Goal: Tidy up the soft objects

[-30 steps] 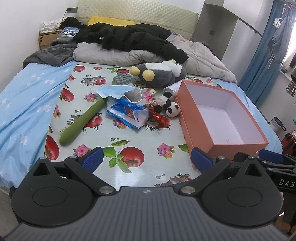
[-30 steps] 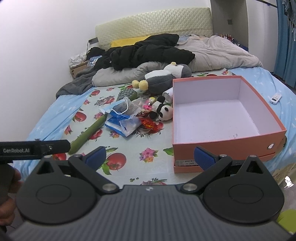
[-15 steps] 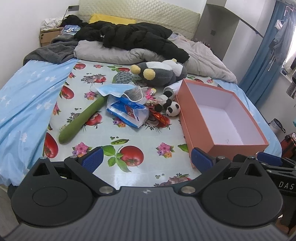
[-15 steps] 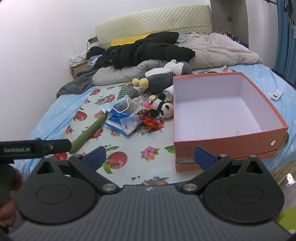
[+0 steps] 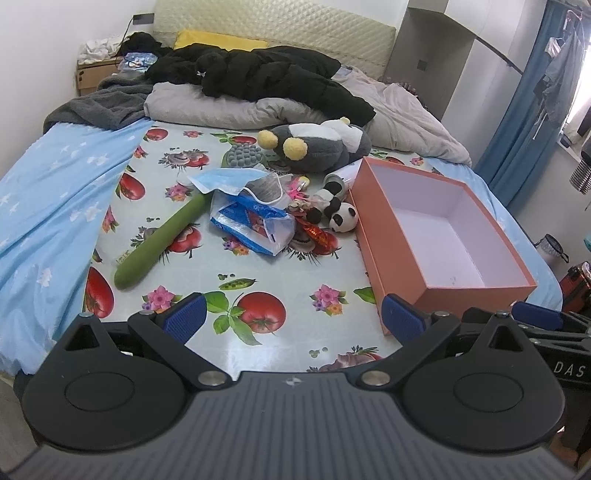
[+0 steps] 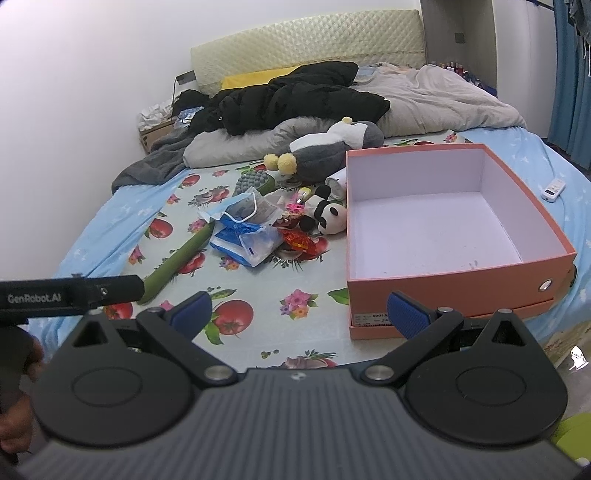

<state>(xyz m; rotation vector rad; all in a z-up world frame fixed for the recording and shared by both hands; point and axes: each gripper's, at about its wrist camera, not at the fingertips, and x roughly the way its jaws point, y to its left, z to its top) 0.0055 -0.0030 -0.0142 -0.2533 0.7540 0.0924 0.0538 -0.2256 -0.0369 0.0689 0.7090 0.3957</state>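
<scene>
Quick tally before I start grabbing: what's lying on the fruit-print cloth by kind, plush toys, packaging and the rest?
Plush toys: 2, the grey plush and the small panda.
Face masks: 1, blue mask.
Plastic bags: 1, blue-and-white bag.
Long green stick: 1.
Boxes: 1, empty orange box.
Small bits in the pile: too tangled to count.
Total: 6.

This is a bedroom in a home. A wide bed [image 5: 44, 192] fills the room, with a padded headboard [image 5: 273, 26] against the wall, a yellow pillow [image 5: 218, 38], a rumpled grey quilt [image 6: 443, 96] and a black jacket [image 5: 266, 74] heaped at the head end. Blue curtains [image 5: 517, 122] hang at the right edge, with clothes [image 5: 561, 81] hanging nearby. A cardboard box [image 5: 92, 74] stands in the corner beside the bed.
</scene>
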